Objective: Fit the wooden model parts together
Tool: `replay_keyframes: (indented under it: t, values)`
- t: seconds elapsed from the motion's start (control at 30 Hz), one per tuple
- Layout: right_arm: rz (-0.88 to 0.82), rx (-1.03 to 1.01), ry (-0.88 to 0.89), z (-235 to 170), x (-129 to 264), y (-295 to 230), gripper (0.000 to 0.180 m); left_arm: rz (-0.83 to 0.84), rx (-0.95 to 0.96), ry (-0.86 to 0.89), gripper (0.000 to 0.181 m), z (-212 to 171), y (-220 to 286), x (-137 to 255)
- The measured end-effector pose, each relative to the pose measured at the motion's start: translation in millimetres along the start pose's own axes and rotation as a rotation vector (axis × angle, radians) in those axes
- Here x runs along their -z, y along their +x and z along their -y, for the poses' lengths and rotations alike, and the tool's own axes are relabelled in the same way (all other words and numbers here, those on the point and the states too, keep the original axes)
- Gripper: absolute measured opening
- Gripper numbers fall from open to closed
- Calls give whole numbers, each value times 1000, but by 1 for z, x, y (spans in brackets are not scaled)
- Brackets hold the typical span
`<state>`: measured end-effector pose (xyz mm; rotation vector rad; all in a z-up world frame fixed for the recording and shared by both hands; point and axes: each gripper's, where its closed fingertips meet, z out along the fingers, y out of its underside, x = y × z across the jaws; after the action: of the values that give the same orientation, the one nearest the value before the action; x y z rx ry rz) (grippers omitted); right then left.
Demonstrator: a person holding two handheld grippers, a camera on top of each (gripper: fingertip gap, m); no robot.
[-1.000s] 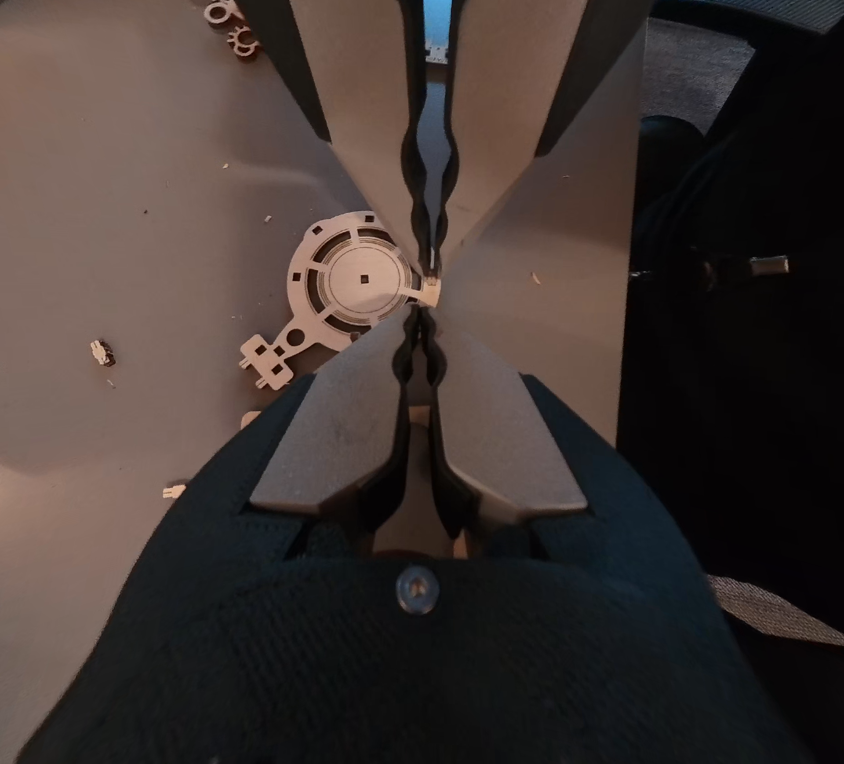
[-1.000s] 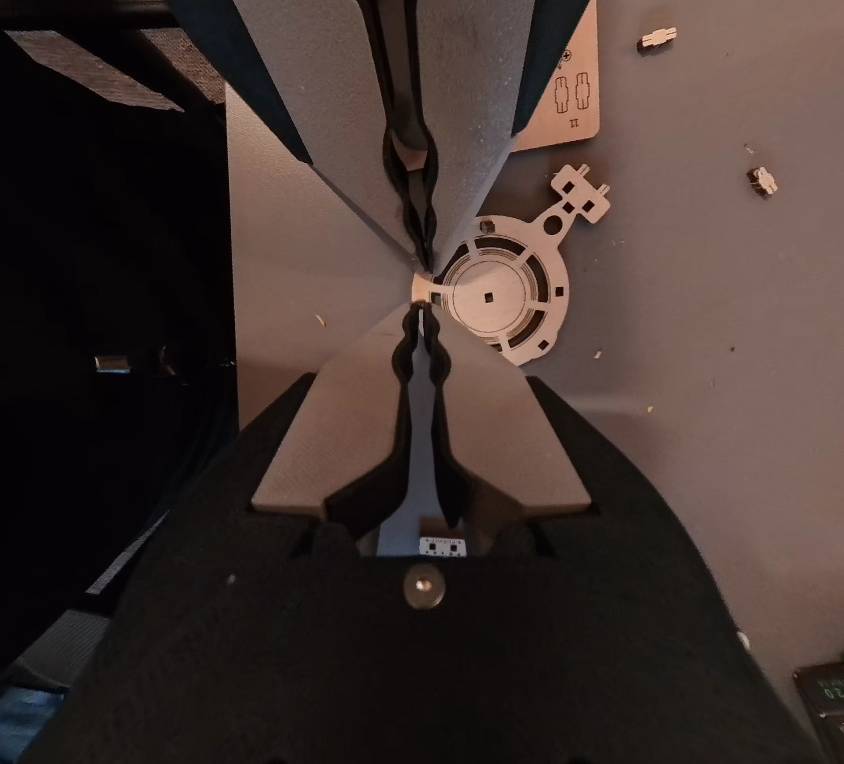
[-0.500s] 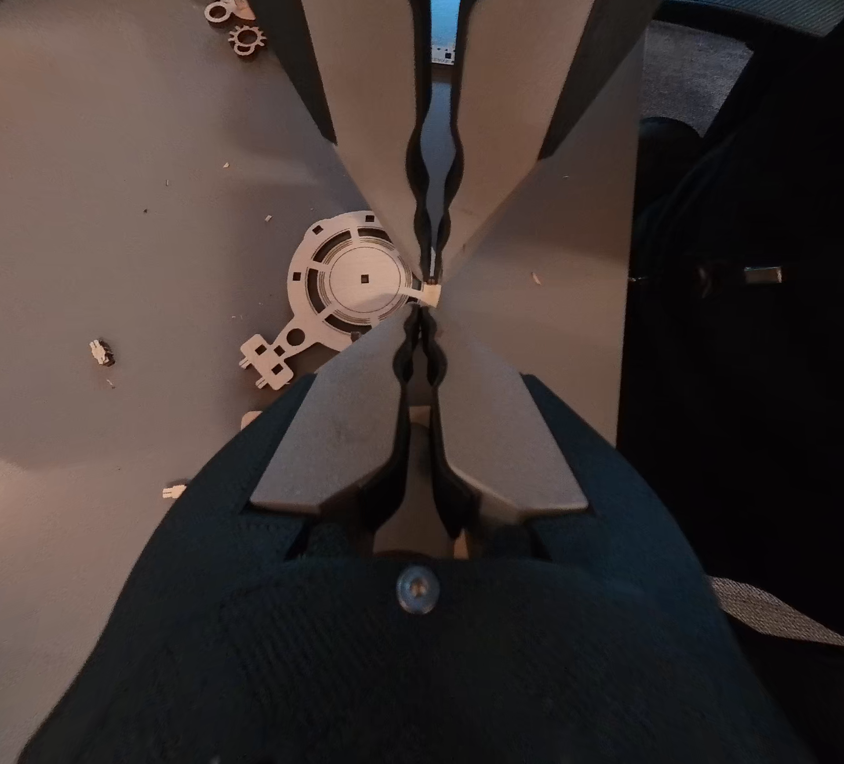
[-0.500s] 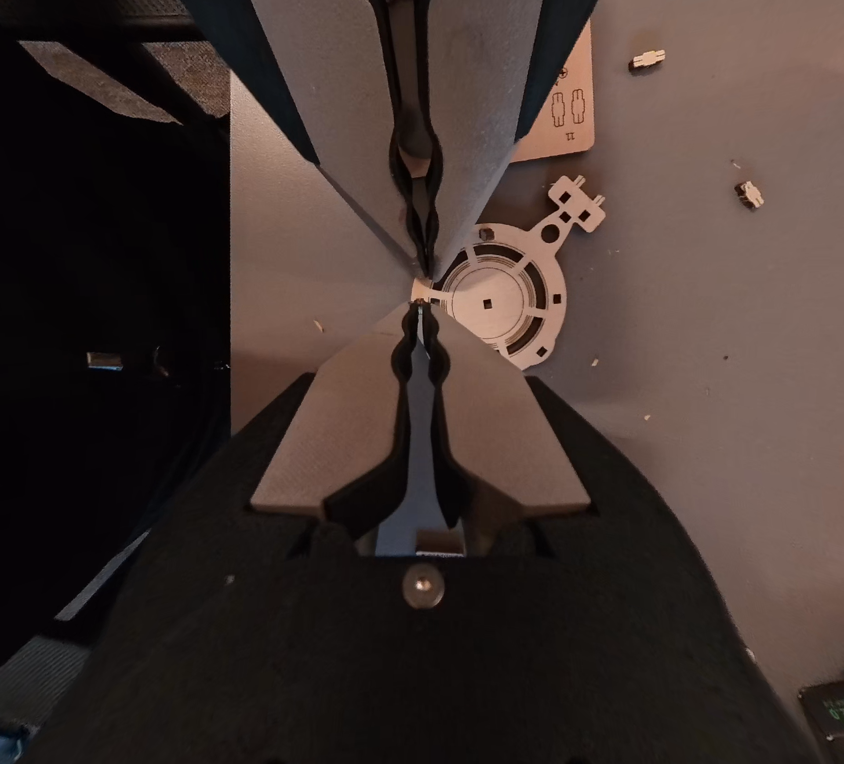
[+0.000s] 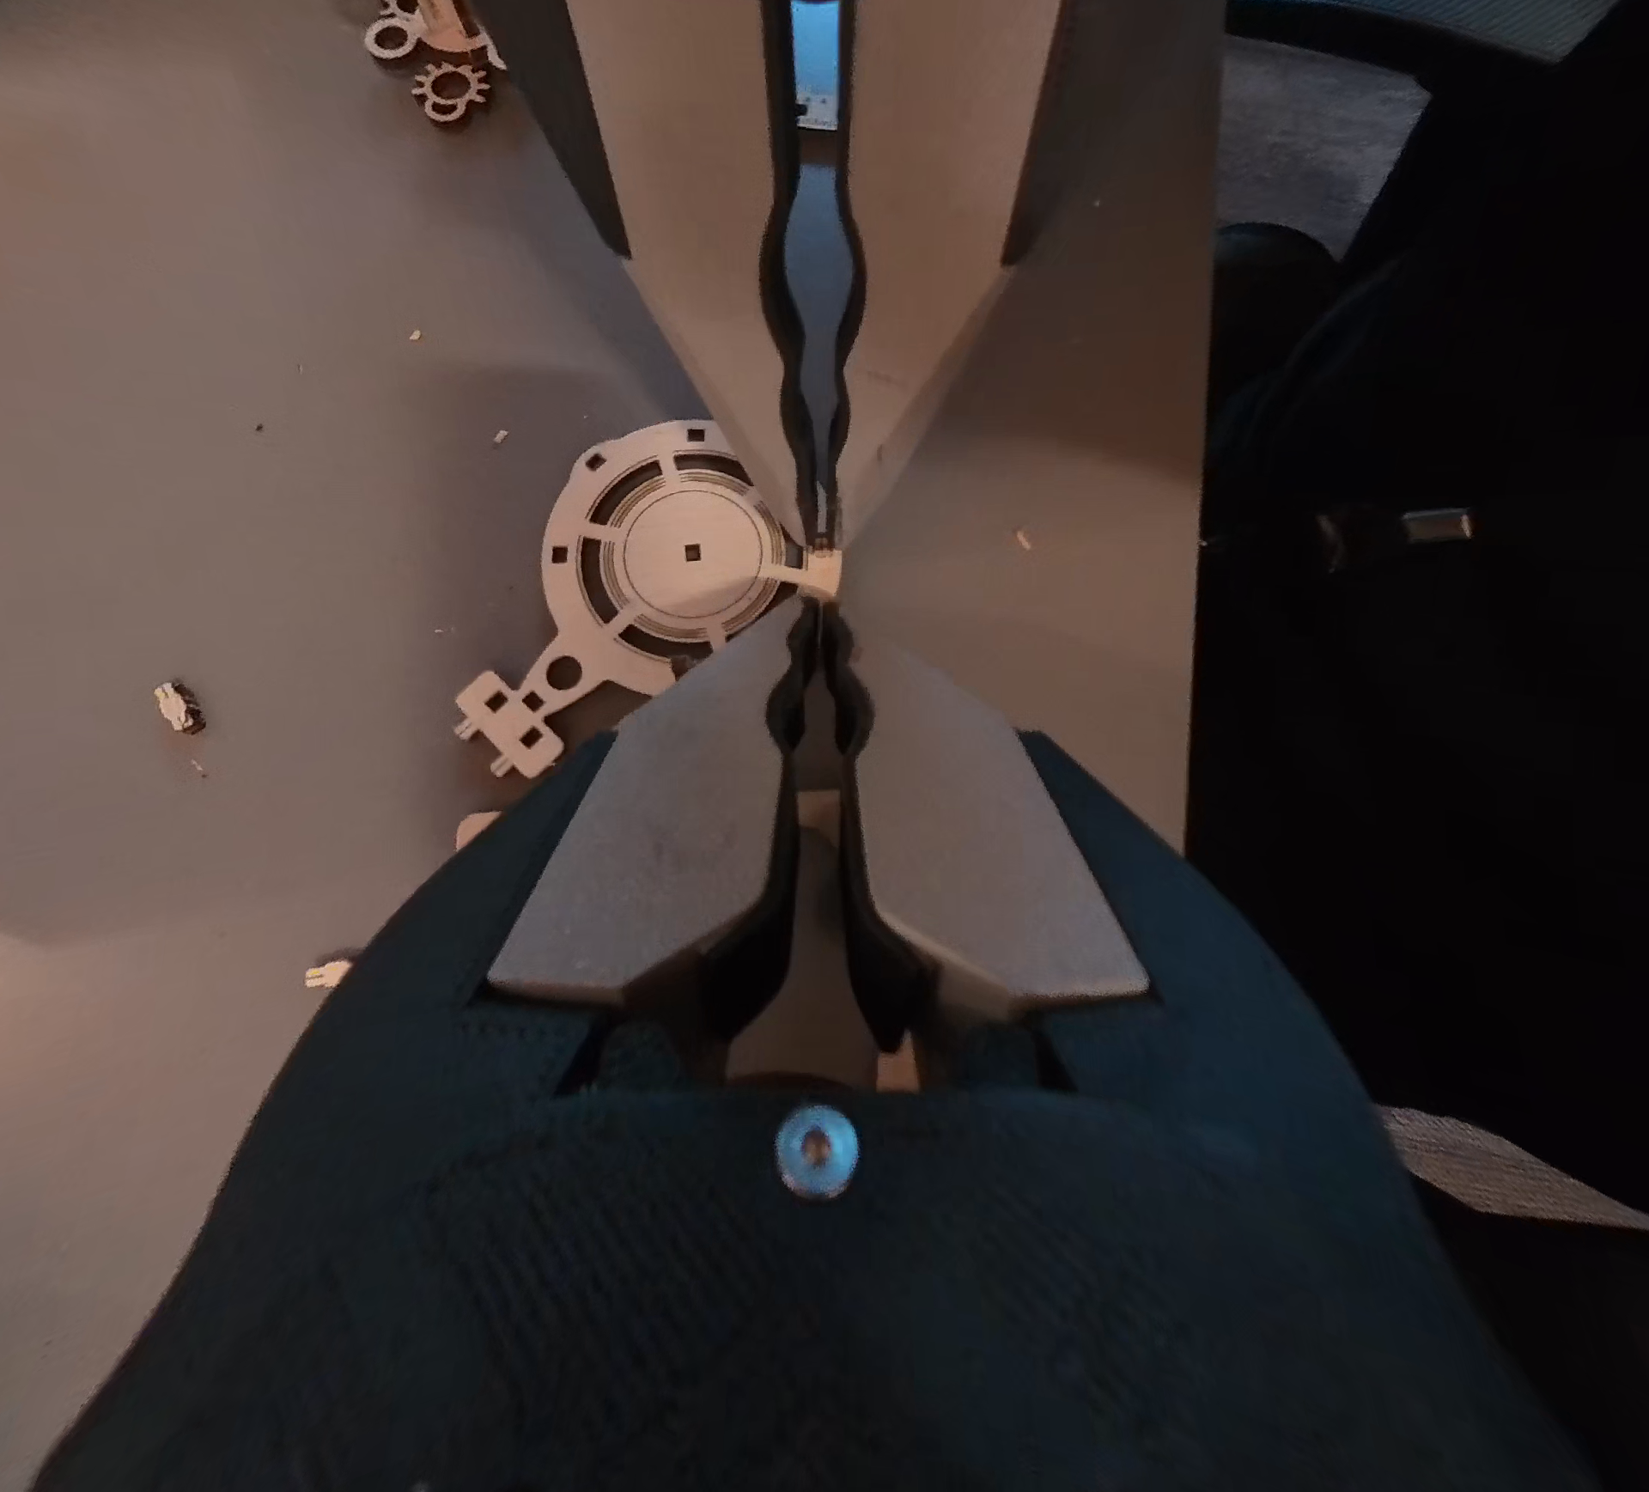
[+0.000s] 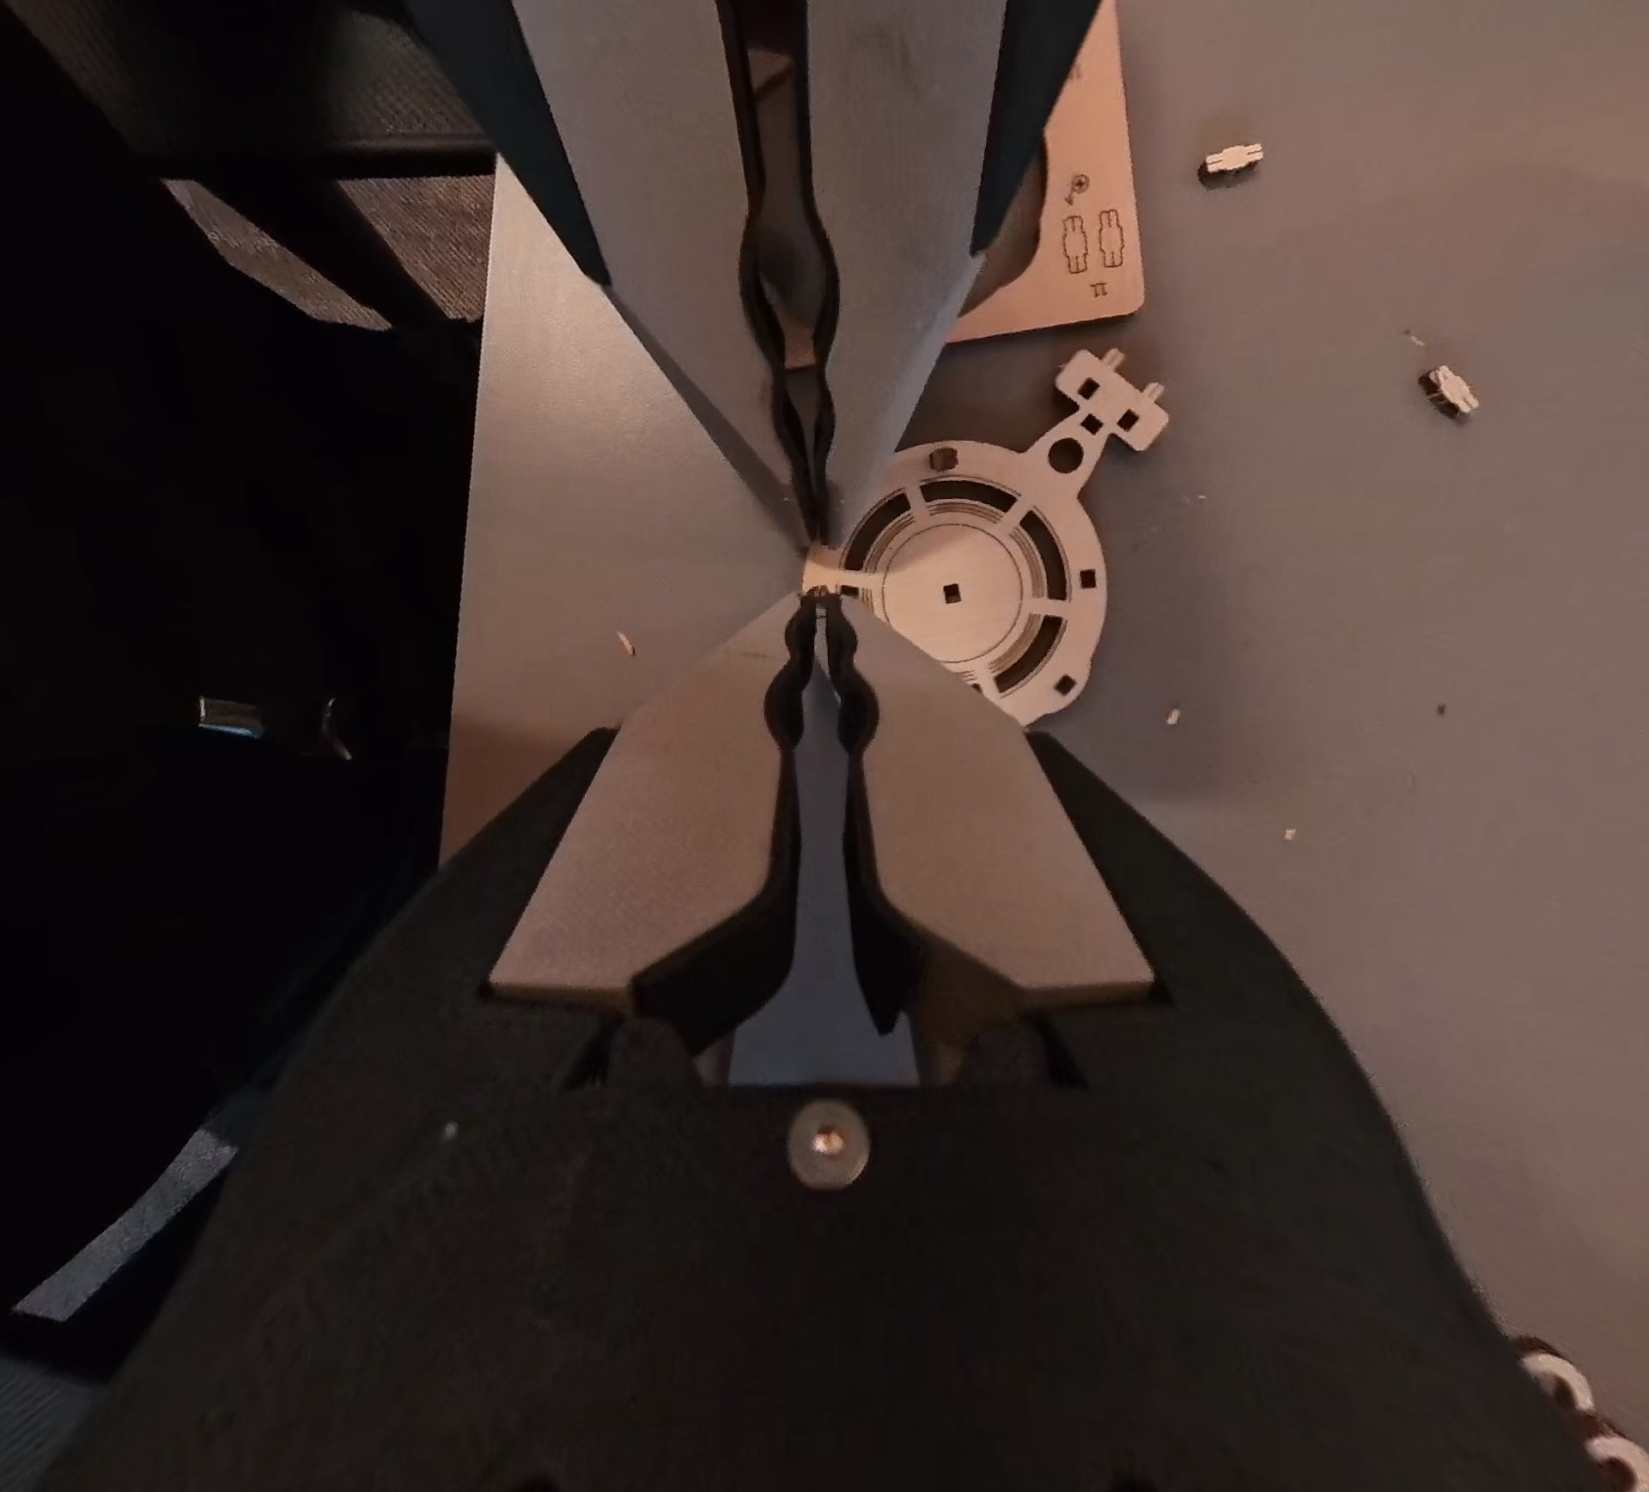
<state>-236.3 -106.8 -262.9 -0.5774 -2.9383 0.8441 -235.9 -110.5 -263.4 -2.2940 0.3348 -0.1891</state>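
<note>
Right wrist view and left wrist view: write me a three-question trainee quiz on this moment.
1. True or false: the left gripper and right gripper are both wide open.
2. The two grippers' tips meet at the round wooden disc's: A) rim tab B) centre hole C) arm end.
3. Right wrist view: how many loose pegs lie on the table right of the disc?
Key: 1 false; 2 A; 3 two.
</note>
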Motion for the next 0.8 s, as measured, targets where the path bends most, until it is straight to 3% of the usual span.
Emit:
replay_keyframes:
  t: [0.03, 0.8]
  values:
    - [2, -2, 9, 0, 0, 0, 0, 1, -2, 8, 0, 1, 0, 0]
    - [17, 50, 203, -2, 2, 0, 0, -2, -17, 18, 0, 12, 0, -8]
